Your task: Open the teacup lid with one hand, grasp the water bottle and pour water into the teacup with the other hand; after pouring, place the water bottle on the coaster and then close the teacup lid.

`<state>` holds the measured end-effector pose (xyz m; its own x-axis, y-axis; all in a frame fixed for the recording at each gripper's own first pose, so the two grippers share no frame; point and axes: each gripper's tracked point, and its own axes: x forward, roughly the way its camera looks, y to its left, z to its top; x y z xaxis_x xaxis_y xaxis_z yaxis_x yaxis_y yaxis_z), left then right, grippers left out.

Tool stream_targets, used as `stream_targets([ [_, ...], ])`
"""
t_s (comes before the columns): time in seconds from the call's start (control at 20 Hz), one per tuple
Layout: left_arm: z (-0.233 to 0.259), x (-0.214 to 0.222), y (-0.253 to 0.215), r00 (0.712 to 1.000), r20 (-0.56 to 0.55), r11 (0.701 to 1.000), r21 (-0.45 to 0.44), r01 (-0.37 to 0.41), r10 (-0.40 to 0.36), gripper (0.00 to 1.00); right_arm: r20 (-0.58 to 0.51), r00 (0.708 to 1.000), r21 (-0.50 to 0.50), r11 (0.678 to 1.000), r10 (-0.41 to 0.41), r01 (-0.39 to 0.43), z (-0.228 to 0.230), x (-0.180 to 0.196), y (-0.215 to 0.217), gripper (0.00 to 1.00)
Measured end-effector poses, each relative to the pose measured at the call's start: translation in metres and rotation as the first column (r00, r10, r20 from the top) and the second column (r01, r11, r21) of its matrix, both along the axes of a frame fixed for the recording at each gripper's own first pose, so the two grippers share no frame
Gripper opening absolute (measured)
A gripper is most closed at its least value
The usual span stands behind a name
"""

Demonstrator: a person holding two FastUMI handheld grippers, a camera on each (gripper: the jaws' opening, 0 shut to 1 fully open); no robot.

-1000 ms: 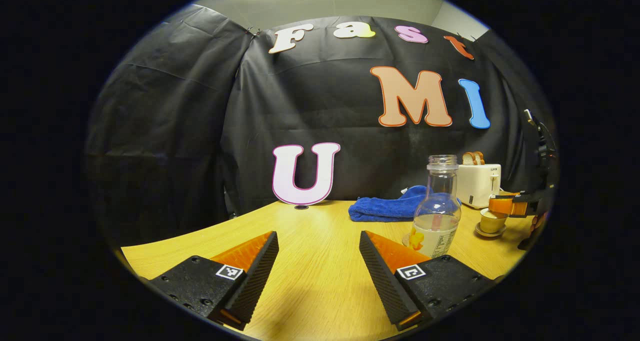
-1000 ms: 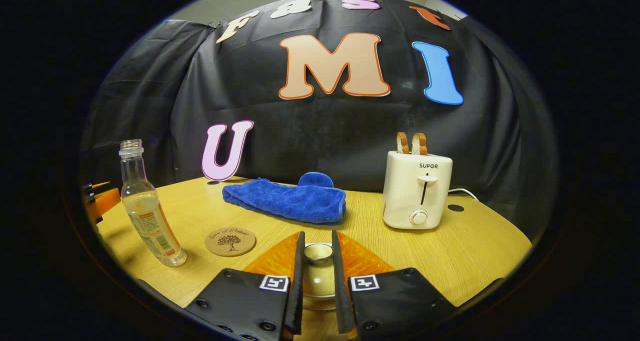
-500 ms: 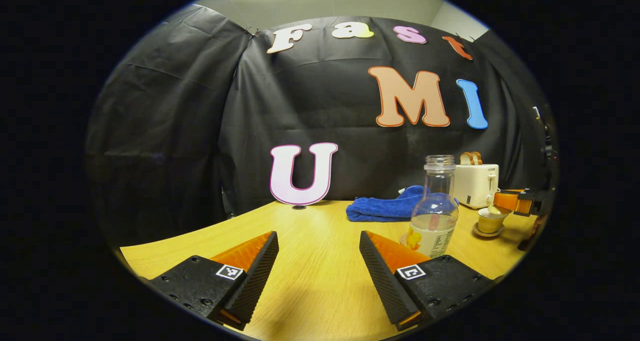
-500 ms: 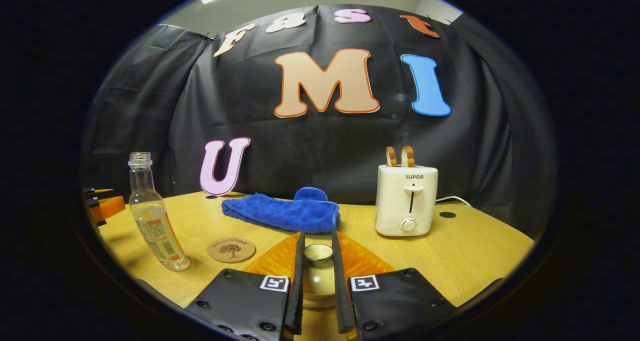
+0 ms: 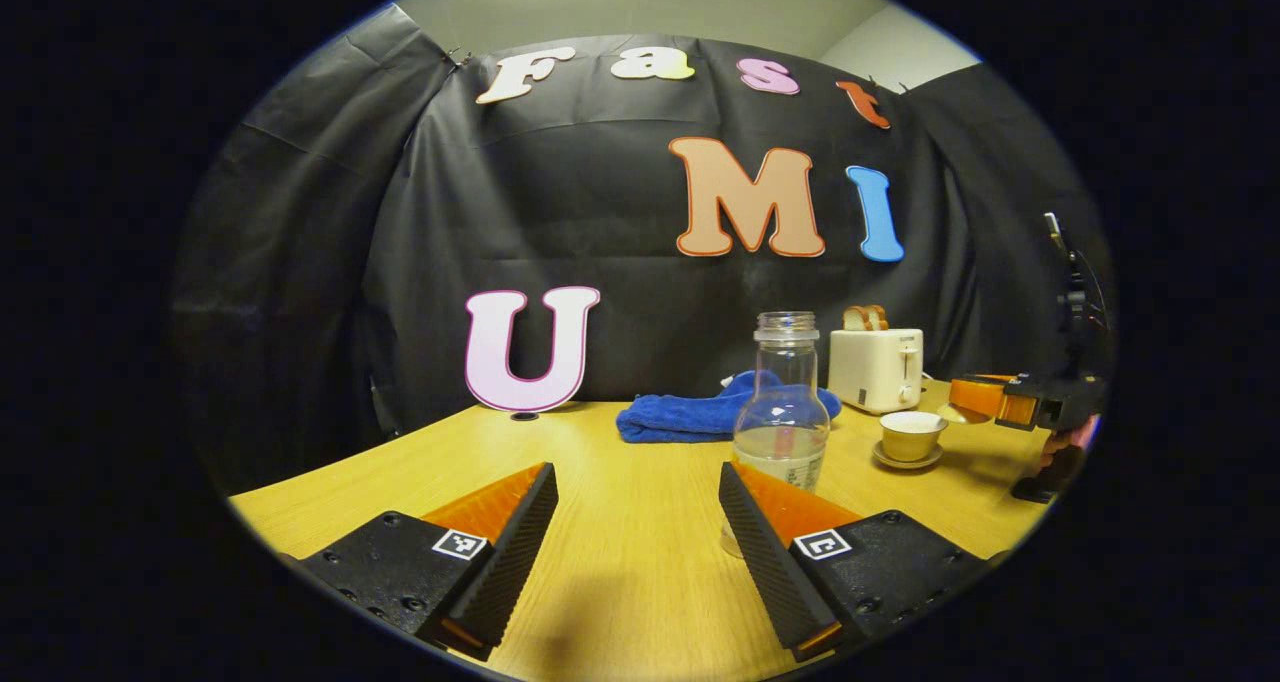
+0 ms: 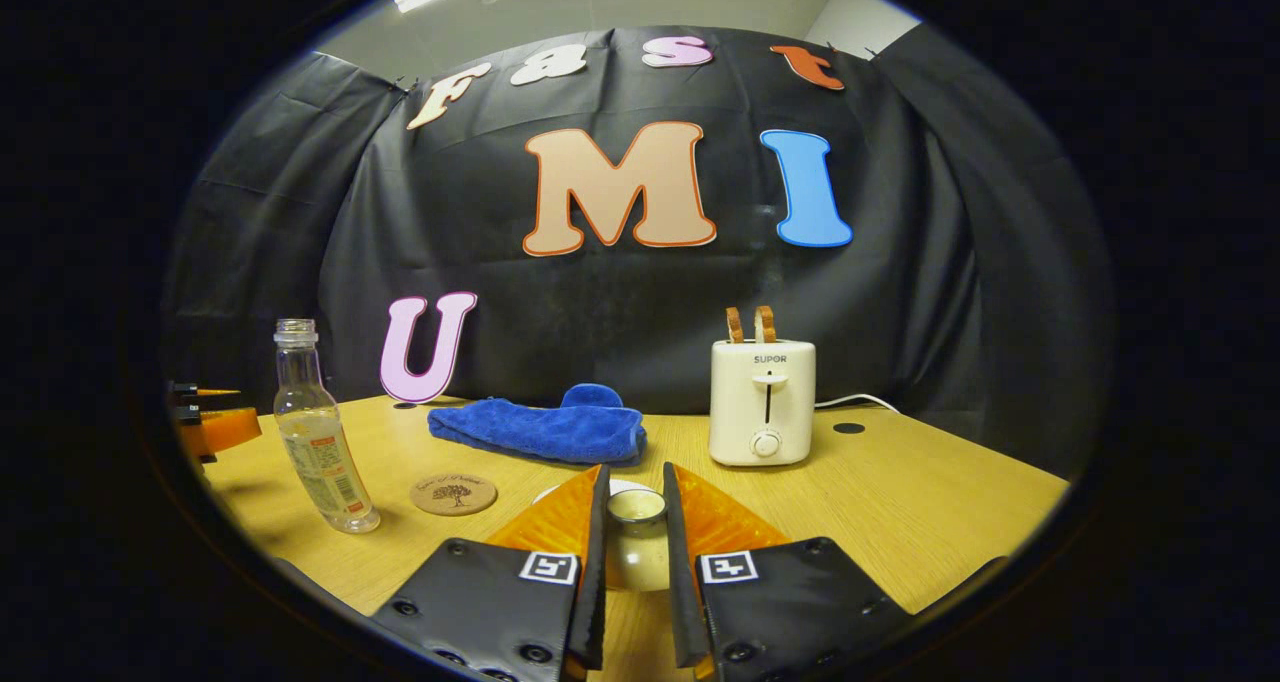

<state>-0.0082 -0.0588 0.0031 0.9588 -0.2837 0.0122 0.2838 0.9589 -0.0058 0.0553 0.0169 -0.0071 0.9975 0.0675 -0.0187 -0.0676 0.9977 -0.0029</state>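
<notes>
Teacup lid (image 6: 637, 542) is seen clamped by its knob between the two fingers of the right gripper (image 6: 636, 562), raised above the wooden table (image 6: 900, 502) in the right gripper view. In the left gripper view this same gripper (image 5: 1000, 402) is seen at the far right, held by a hand (image 5: 1065, 442), off to the right of the teacup and clear of it. The teacup (image 5: 910, 434) is shown uncovered on its saucer (image 5: 905, 458), standing on the table to the right of the water bottle.

The left gripper (image 5: 637, 522) is held with its fingers spread wide apart and nothing between them, low over the table. The water bottle (image 5: 782, 412) stands upright and uncapped, partly filled, just beyond the right-hand finger. In the right gripper view the bottle (image 6: 318, 432) is seen at the left, with a round cork coaster (image 6: 453, 494) lying flat just beside it, bare.

Farther back, a folded blue cloth (image 6: 540, 427) lies on the table, and a white toaster (image 6: 762, 402) with two slices of bread (image 6: 750, 324) raised in its slots stands to the right of it.
</notes>
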Motion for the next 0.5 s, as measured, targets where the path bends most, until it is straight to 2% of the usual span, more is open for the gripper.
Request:
stream_targets([
  [0.15, 0.0, -0.005, -0.02, 0.996, -0.001, 0.996, -0.001, 0.089, -0.089, 0.96, 0.002, 1.0, 0.0, 1.0, -0.014, 0.014, 0.001, -0.007, -0.005, 0.29],
  [0.5, -0.001, -0.009, -0.052, 0.977, -0.011, 0.977, 0.0, 0.213, -0.213, 0.95, 0.006, 0.999, -0.001, 0.999, -0.054, 0.054, 0.002, -0.028, -0.024, 0.3],
])
